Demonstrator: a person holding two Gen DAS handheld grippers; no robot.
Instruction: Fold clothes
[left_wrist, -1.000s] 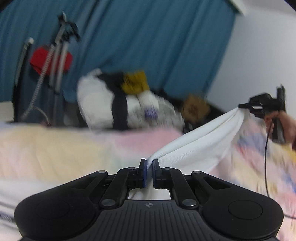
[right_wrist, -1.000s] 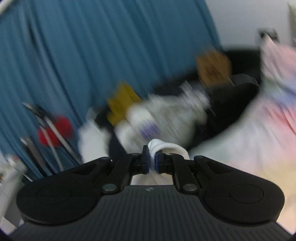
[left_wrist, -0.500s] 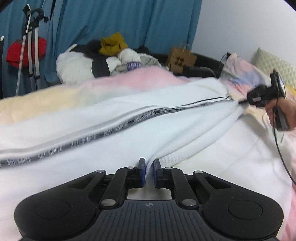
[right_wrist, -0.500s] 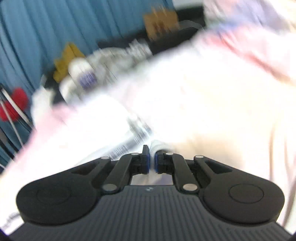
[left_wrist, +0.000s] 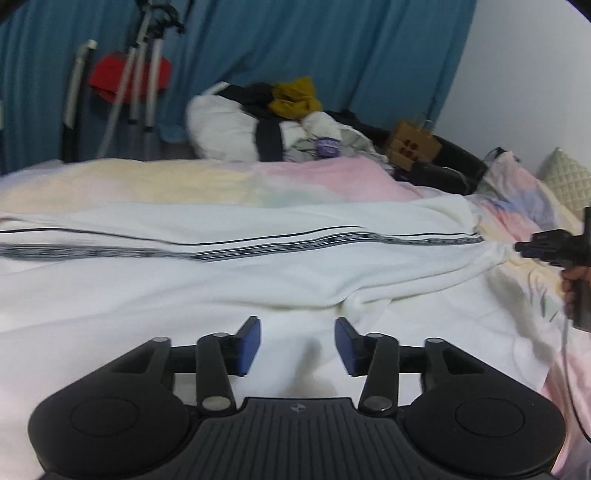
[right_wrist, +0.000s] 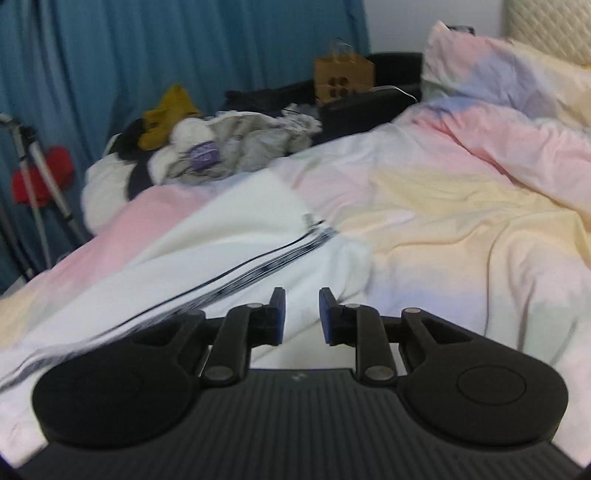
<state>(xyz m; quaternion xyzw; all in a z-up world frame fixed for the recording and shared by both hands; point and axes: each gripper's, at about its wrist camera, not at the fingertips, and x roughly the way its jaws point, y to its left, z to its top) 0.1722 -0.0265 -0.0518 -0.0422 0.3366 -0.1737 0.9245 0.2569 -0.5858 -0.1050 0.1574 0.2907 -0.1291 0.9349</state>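
A white garment with a dark stripe (left_wrist: 229, 266) lies spread across the pastel bedcover (left_wrist: 184, 184). My left gripper (left_wrist: 297, 345) hovers just over its near edge, jaws opening, with nothing pinched between the blue pads (left_wrist: 248, 345). In the left wrist view my right gripper (left_wrist: 524, 248) sits at the garment's far right corner, held by a hand. In the right wrist view the right gripper (right_wrist: 302, 317) has its jaws opening, a gap between the pads, and the same striped garment (right_wrist: 207, 258) lying below and ahead of it.
A heap of unfolded clothes (left_wrist: 273, 125) sits at the far side of the bed, with a brown paper bag (left_wrist: 413, 147) beside it. Blue curtains (left_wrist: 295, 44), a tripod (left_wrist: 144, 74) and a red item stand behind. Pillows (right_wrist: 517, 81) lie at the right.
Both grippers came down from holding the garment stretched in the air, laid it flat on the bed, and their jaws parted, letting go of the cloth.
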